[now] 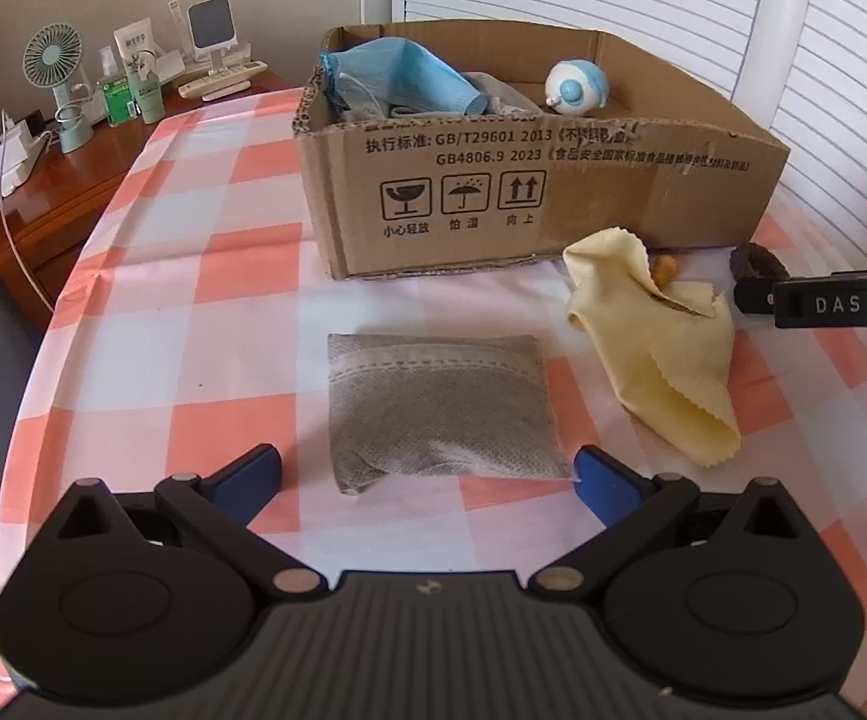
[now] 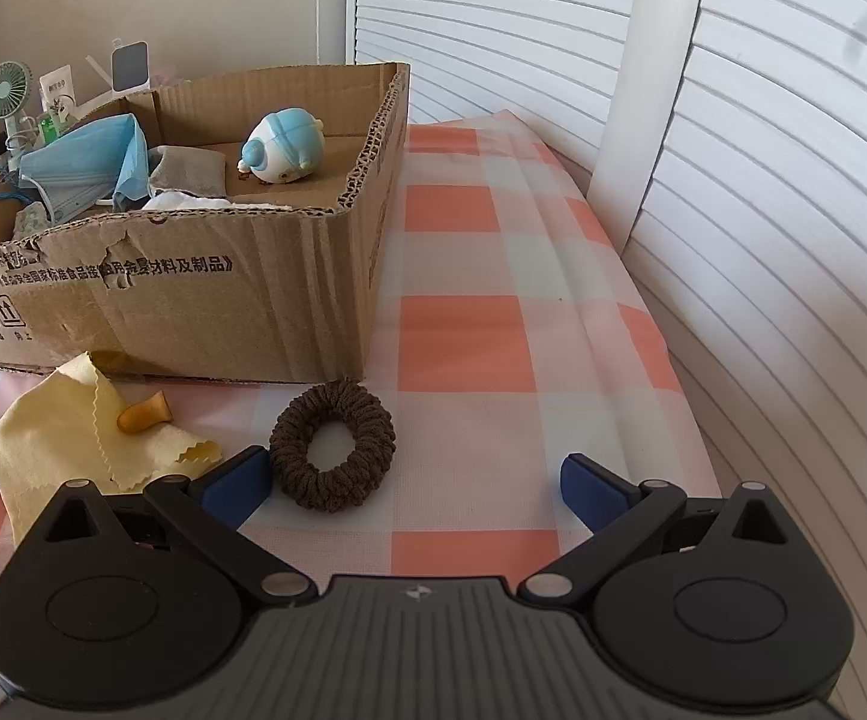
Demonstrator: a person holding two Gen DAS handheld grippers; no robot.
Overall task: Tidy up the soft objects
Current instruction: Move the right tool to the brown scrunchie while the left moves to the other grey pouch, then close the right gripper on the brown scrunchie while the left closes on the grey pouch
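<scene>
The grey non-woven fabric pouch (image 1: 440,408) lies dead ahead of the wide-open left gripper (image 1: 424,477), its long axis running away from the gripper, while the brown ribbed hair scrunchie (image 2: 333,445) sits just inside the left finger of the wide-open right gripper (image 2: 415,483).

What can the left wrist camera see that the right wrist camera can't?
Only the left wrist view shows the whole grey fabric pouch lying between the open jaws of the left gripper, and the right gripper's black finger from the side.

Only the right wrist view shows the whole brown scrunchie lying on the checked tablecloth, near the left jaw of the open right gripper.

Both show the cardboard box, the blue face mask and blue-and-white toy inside it, the yellow cloth and the green fan.
</scene>
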